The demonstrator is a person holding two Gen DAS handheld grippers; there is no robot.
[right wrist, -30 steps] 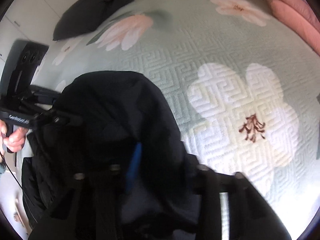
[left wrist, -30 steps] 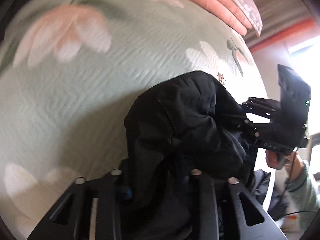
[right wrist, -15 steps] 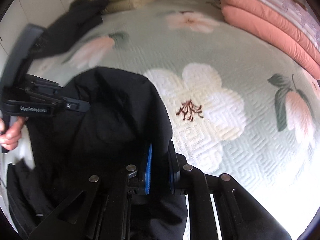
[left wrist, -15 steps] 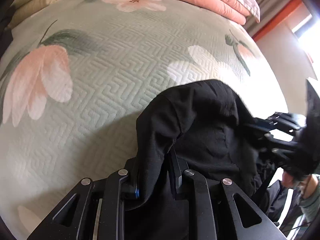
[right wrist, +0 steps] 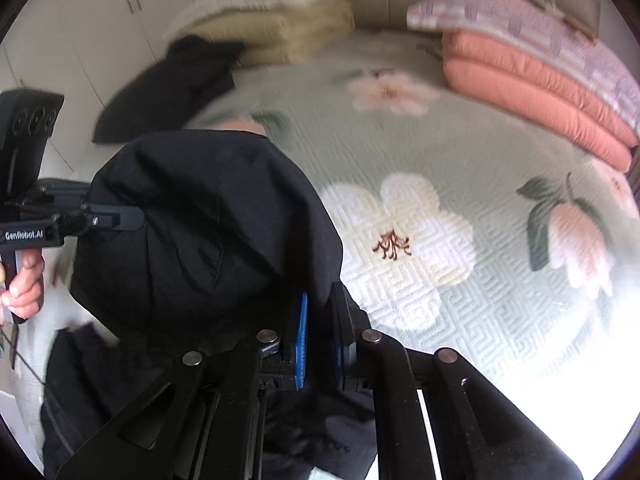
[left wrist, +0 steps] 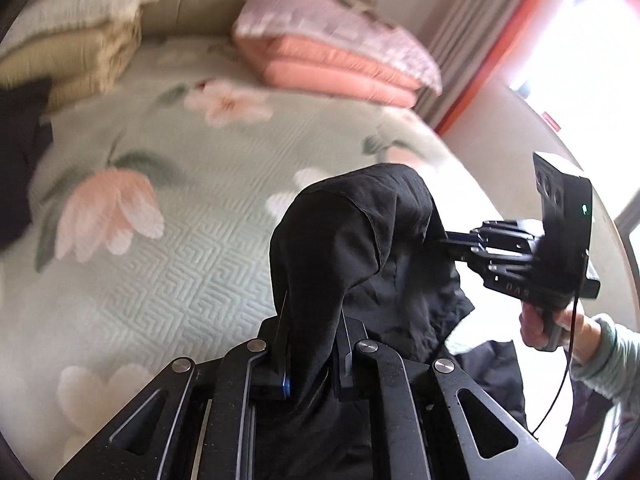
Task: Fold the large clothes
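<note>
I note the garment point(right wrist: 208, 232) bunched above the bed point(right wrist: 460, 152), between left gripper point(left wrist: 310, 344) and right gripper point(right wrist: 320, 332). Two bedding stacks point(right wrist: 540, 80) lie behind; another garment point(right wrist: 172, 84) far left.

Both jaws have just been closing: the left gripper point(left wrist: 310, 344) and right gripper point(right wrist: 320, 332) each pinch black cloth (hands gripping the handles), angled downward.

A green floral bedspread point(right wrist: 460, 152) is spread flat. Folded pink quilts point(right wrist: 532, 80) and beige quilts point(right wrist: 280, 28) are stacked at its far end.
</note>
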